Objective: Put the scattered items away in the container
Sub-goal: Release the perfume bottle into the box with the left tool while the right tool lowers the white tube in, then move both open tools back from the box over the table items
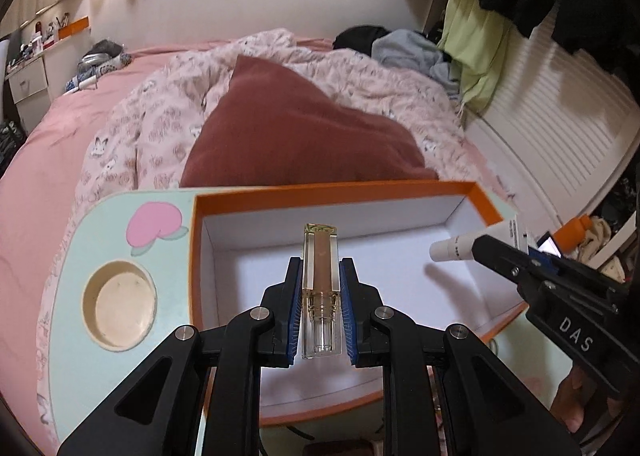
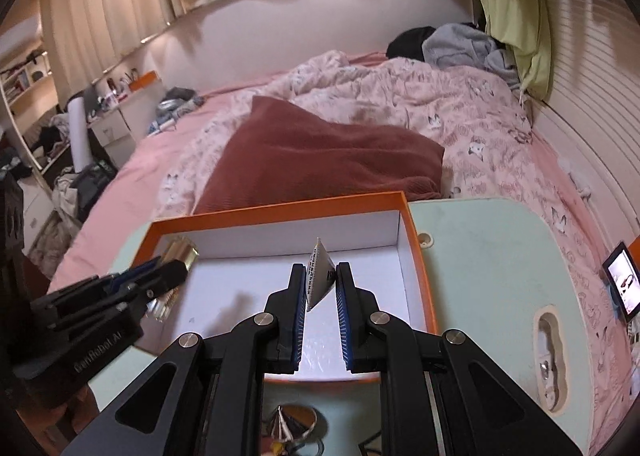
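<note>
Two grippers are over the orange box, each with something in its jaws. From the left wrist: the left gripper (image 1: 320,276) is clamped on a clear, gold-tinted bottle (image 1: 320,280), which lies lengthwise between the blue pads (image 1: 295,296) with its gold end pointing away, hanging above the white floor of the orange box (image 1: 332,189). The box sits on a mint-green lap table (image 1: 80,240) with a round cup recess (image 1: 119,304) near the table's left edge and a pink peach print by its far left corner. At the right edge of the box, the right gripper (image 1: 478,244) comes in clenching a white tube (image 1: 452,250), cap pointing left over the box interior.

From the right wrist: the right gripper (image 2: 321,276) pinches the tube's flat crimped end (image 2: 319,276), over the box (image 2: 280,205) interior. The left gripper (image 2: 168,272) holds the bottle (image 2: 180,252) above the box's far left corner. A phone (image 2: 622,282) stands by the table's (image 2: 480,256) right edge on the pink bedding (image 2: 460,115).
</note>
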Action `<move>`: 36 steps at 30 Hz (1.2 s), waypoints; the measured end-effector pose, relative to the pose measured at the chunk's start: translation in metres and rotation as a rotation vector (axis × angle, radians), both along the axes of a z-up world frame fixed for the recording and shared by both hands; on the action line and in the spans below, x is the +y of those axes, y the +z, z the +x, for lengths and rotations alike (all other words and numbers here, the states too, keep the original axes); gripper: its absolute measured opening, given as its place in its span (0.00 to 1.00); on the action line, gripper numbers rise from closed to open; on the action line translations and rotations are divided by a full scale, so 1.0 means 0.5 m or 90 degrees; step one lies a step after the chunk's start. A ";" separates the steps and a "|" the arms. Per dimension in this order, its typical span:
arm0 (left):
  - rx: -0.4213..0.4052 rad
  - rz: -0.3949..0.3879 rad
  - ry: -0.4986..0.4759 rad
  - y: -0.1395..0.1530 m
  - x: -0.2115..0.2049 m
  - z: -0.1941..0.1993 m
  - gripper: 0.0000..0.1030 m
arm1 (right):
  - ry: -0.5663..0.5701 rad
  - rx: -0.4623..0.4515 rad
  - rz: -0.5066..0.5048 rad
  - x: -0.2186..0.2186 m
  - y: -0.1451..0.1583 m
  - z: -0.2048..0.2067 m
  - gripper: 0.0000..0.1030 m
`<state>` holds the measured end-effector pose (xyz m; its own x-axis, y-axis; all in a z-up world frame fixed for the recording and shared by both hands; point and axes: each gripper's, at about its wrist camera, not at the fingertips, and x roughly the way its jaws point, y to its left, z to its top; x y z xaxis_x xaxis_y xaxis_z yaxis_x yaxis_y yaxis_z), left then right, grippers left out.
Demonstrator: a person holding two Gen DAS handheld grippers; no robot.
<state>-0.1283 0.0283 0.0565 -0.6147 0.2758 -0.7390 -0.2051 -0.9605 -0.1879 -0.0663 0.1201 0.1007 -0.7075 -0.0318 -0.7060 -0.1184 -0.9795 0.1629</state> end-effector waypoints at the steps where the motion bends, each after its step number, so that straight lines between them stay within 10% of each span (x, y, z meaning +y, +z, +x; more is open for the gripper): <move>1: -0.006 -0.001 0.002 -0.007 0.000 -0.002 0.18 | 0.000 -0.008 0.000 -0.001 -0.007 -0.005 0.14; 6: 0.001 -0.007 0.015 -0.011 -0.001 -0.005 0.20 | -0.001 -0.037 0.011 0.001 -0.027 -0.029 0.14; 19: 0.079 0.042 0.030 0.073 -0.039 0.076 0.75 | 0.018 0.046 -0.005 -0.010 0.042 0.045 0.35; 26: 0.059 0.036 -0.022 0.104 -0.053 0.199 0.77 | 0.069 0.054 -0.007 -0.035 0.069 0.184 0.51; 36: -0.047 0.049 0.005 -0.030 -0.111 0.343 0.80 | 0.060 -0.056 0.059 -0.012 -0.037 0.327 0.59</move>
